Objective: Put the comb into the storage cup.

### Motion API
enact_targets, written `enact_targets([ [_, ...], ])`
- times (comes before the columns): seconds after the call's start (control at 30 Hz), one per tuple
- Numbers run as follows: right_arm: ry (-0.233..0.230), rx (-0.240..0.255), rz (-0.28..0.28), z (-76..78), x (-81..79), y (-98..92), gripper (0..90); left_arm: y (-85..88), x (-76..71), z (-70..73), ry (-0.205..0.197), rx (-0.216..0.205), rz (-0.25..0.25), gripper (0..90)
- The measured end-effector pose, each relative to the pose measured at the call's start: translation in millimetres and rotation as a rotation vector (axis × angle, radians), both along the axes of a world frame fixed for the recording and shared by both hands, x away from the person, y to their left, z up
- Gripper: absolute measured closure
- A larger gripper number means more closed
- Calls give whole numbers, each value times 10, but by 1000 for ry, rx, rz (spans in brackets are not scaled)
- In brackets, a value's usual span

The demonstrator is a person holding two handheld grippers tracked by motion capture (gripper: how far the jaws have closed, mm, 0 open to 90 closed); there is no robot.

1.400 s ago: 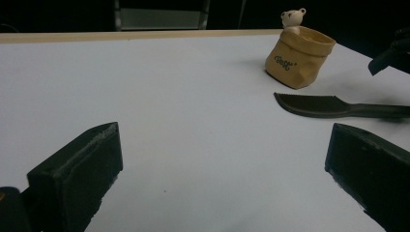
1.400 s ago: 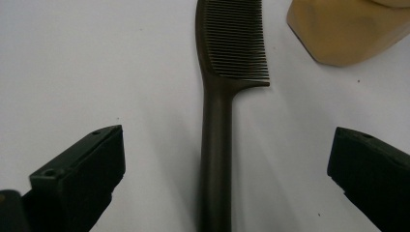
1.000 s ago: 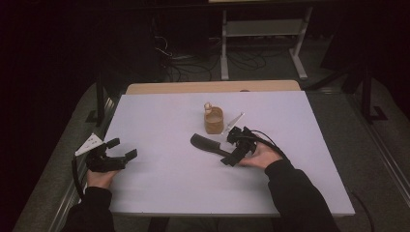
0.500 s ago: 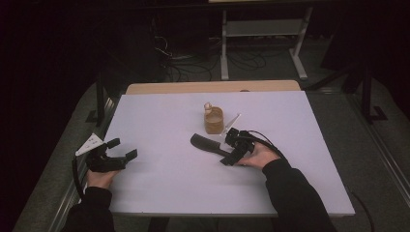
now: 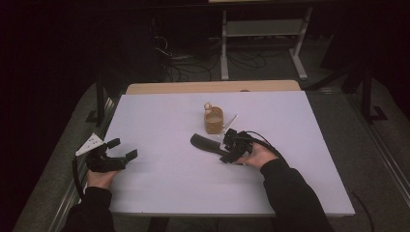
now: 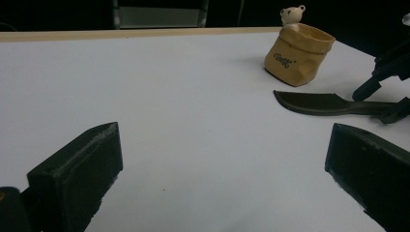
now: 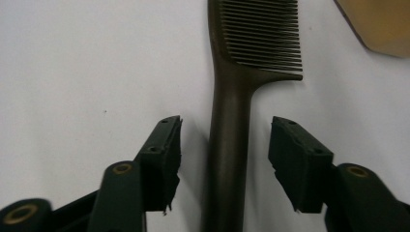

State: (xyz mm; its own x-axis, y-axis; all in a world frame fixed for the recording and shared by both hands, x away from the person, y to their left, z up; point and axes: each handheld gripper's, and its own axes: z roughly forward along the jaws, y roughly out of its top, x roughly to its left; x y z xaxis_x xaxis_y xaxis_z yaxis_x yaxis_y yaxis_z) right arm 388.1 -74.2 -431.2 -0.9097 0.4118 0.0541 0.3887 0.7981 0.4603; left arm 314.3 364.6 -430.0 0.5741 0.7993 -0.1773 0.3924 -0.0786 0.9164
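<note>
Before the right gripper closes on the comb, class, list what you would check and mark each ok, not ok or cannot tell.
1. Right gripper open: ok.
2. Comb handle lies between its jaws: ok.
3. Jaws touching the handle yet: not ok, a gap shows on each side.
4. Comb lies flat on the table: ok.
5. Bear pouch stands apart from the comb: ok.
6. Left gripper open, well away near the left edge: ok.

The high view looks forward and down over the whole table (image 5: 159,193). The left gripper view skims low across it; the right gripper view looks closely down. All share the comb (image 5: 205,144) (image 6: 319,102) (image 7: 232,116).
</note>
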Motion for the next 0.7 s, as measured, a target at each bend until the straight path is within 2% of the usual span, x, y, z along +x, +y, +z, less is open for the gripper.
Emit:
enact_targets([
  [0.43, -6, -27, -2, 25, 21, 39, 693, -1, -1, -1, 0, 1, -1, 0],
  [0.7, -20, -55, 14, 40, 16, 64, 711, 1, -1, -2, 0, 2, -1, 0],
])
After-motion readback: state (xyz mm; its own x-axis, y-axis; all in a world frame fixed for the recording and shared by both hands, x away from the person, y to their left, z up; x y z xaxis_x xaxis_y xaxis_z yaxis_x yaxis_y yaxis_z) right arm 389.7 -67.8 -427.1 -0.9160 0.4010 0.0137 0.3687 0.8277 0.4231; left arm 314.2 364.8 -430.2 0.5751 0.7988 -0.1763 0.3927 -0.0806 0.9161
